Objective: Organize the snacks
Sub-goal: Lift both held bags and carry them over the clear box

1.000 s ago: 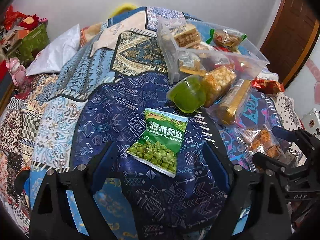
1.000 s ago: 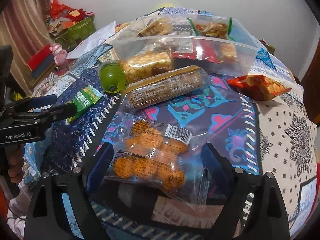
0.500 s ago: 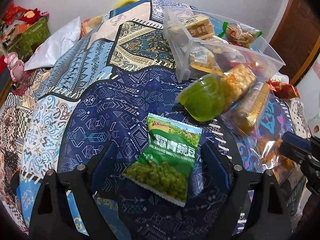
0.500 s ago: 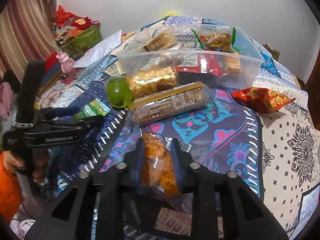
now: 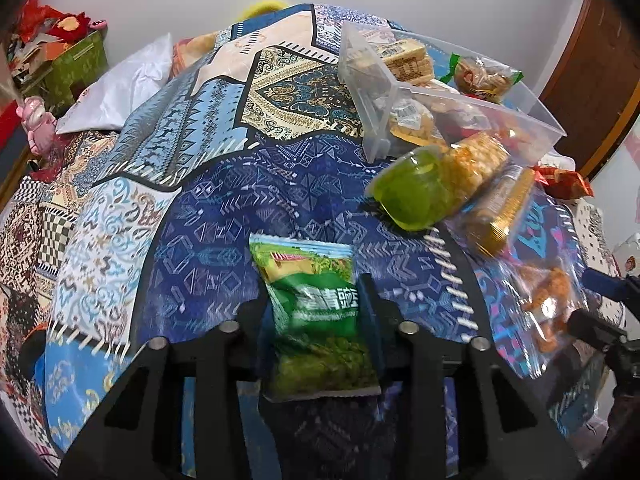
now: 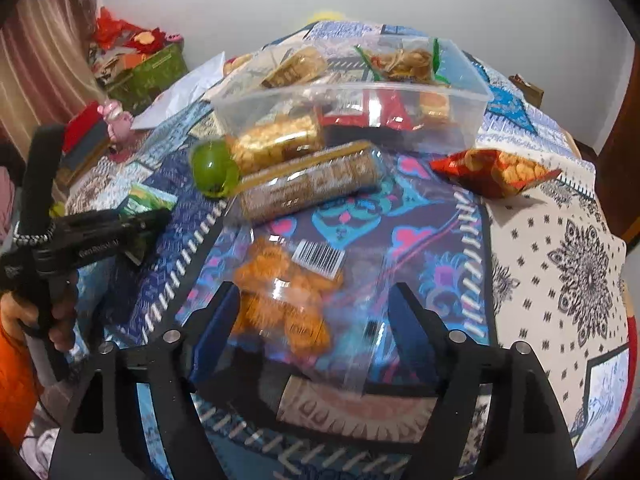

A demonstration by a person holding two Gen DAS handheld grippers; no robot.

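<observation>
Pea packet (image 5: 316,312), one, clamped by left gripper (image 5: 316,308); right gripper (image 6: 314,312) fingers spread around one cracker bag (image 6: 288,296)

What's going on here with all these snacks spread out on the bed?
A person holding a gripper in each hand is sorting snacks on a patchwork quilt. The left gripper is shut on a green packet of peas. The right gripper is open around a clear bag of orange crackers. A clear plastic bin behind already holds several snacks, while a green jelly cup and other packets lie outside it.
</observation>
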